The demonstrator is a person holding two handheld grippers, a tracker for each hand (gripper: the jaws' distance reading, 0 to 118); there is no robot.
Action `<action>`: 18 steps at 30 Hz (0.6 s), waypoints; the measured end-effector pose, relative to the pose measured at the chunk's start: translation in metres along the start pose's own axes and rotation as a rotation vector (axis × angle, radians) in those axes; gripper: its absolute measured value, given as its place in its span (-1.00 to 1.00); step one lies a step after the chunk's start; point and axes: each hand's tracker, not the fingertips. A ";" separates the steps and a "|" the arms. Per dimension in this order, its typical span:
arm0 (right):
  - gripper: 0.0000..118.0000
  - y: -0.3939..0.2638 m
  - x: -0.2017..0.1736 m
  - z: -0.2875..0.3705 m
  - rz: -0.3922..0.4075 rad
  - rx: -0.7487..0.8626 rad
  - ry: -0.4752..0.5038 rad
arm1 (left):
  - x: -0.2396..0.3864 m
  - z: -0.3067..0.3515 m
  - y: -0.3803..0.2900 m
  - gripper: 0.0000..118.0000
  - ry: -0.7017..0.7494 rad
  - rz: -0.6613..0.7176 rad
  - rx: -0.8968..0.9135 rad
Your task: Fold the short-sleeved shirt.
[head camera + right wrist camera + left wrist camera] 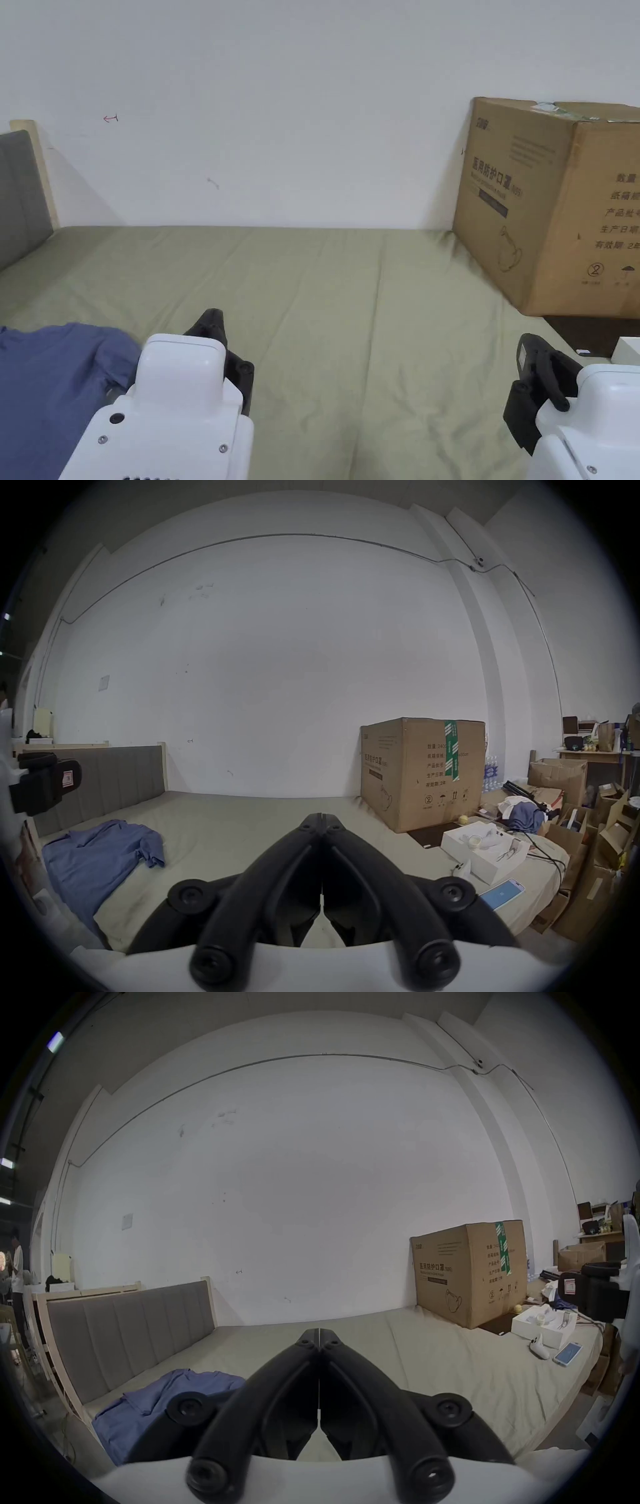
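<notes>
Head view shows a crumpled blue short-sleeved cotton shirt (53, 387) lying in a loose heap at the near left of a bed covered with a pale olive-green sheet (350, 300), close to the grey padded headboard (19, 194). The left gripper (212, 328), black-jawed on a white body, is held above the sheet just beside the shirt's right edge; whether they touch is hidden by the gripper's body. The right gripper (531, 375) sits far over on the right, well apart from the garment and nearer the large brown cardboard box (550, 206).

In the left gripper view the left gripper's (318, 1333) jaws are pressed together at the tips with nothing between them, and the shirt (152, 1404) lies below and to the left of them. The right gripper view shows the same of the right gripper (320, 817): jaws closed together, empty, with the shirt (97, 857) off to the left across bare sheet.

So the shirt lies leftward of both tools, and the left one is clearly nearer. The bundle seems to run roughly from the headboard side toward the person, though its shape is too rumpled to fix collar or hem. Folding has not begun; the garment probably needs pulling to the middle and spreading flat first, and both sets of jaws would have to open before taking cloth.
</notes>
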 end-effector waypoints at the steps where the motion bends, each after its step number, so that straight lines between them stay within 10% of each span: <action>1: -1.00 -0.001 0.000 0.000 0.005 -0.004 -0.006 | 0.001 0.000 -0.001 -1.00 0.006 -0.012 0.004; 11: -1.00 -0.002 -0.019 -0.013 -0.012 -0.037 0.035 | -0.031 0.001 -0.008 -1.00 0.079 0.032 -0.029; 18: -1.00 -0.009 -0.119 -0.043 -0.019 -0.104 0.360 | -0.121 0.041 -0.008 -1.00 0.346 -0.015 -0.059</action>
